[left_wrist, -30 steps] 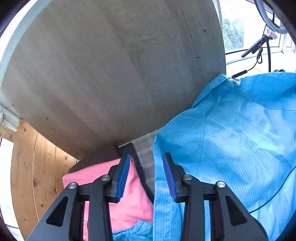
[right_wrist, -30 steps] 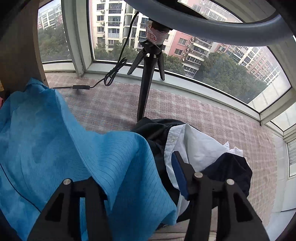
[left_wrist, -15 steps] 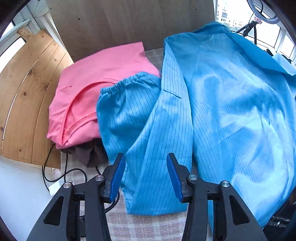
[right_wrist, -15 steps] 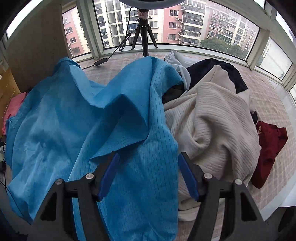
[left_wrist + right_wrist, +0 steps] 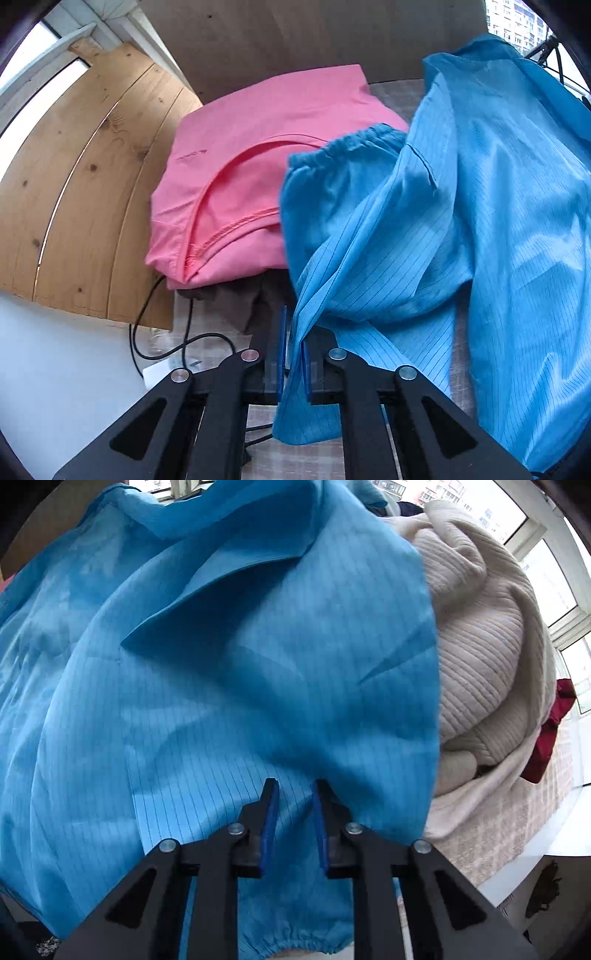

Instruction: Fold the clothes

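Note:
A light blue pinstriped garment (image 5: 480, 203) lies spread on the checked surface, one sleeve with an elastic cuff (image 5: 347, 140) draped over a folded pink garment (image 5: 258, 147). My left gripper (image 5: 294, 332) is closing, its blue pads pinching a bunched edge of the blue cloth. In the right wrist view the same blue garment (image 5: 221, 664) fills the frame. My right gripper (image 5: 294, 786) points down onto it with its jaws closing, a narrow gap left between the pads and blue cloth lying in that gap. A gathered hem (image 5: 295, 945) shows below the fingers.
A beige ribbed sweater (image 5: 480, 646) is heaped right of the blue garment, a dark red piece (image 5: 550, 738) beyond it. A brown garment (image 5: 236, 299) lies under the pink one. A wooden board (image 5: 74, 203) leans at left, and a black cable (image 5: 147, 332) trails nearby.
Both grippers swung from the window and wall views down onto the blue garment. The left jaws closed on its edge; the right jaws narrowed over the cloth.

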A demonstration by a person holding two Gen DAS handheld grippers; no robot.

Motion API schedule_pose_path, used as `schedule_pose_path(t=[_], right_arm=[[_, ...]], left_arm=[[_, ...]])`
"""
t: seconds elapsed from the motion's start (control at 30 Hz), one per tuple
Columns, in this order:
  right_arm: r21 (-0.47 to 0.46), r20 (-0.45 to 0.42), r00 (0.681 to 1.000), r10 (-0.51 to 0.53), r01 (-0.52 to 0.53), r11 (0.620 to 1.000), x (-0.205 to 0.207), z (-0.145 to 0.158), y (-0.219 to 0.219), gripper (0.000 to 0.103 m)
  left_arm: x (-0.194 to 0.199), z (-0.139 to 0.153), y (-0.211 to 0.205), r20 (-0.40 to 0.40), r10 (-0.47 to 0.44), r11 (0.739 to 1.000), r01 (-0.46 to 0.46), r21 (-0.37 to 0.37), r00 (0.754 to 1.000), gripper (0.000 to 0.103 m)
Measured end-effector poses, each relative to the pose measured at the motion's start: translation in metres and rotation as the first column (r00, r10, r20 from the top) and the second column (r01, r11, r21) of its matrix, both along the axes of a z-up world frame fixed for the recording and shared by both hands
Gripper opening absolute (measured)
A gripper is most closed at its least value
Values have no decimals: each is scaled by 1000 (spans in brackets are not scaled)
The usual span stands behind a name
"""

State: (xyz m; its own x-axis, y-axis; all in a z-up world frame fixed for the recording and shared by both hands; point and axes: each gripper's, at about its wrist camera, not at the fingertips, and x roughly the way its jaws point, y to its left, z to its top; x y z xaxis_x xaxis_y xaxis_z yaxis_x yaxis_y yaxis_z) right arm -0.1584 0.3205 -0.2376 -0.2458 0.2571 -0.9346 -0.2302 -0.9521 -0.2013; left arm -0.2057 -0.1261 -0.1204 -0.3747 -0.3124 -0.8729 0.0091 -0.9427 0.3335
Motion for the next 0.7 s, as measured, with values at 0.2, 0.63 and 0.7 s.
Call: schedule_pose_path(t=[0.2,0.63,0.7], right_arm=[[-66,-93,992,-90,85,994,45,42,16,33],[-352,-129,992,11,-56,935,105,12,-47,33],[-347,-115,993,15,-54,936,100,0,-46,33]], left_arm=[[49,35,-6,-70,-82,997,82,2,994,46],[158,11,-19,-4,-33,977,33,209,999,49],[181,12,-9,-8,-42,965,43,259,999,49]])
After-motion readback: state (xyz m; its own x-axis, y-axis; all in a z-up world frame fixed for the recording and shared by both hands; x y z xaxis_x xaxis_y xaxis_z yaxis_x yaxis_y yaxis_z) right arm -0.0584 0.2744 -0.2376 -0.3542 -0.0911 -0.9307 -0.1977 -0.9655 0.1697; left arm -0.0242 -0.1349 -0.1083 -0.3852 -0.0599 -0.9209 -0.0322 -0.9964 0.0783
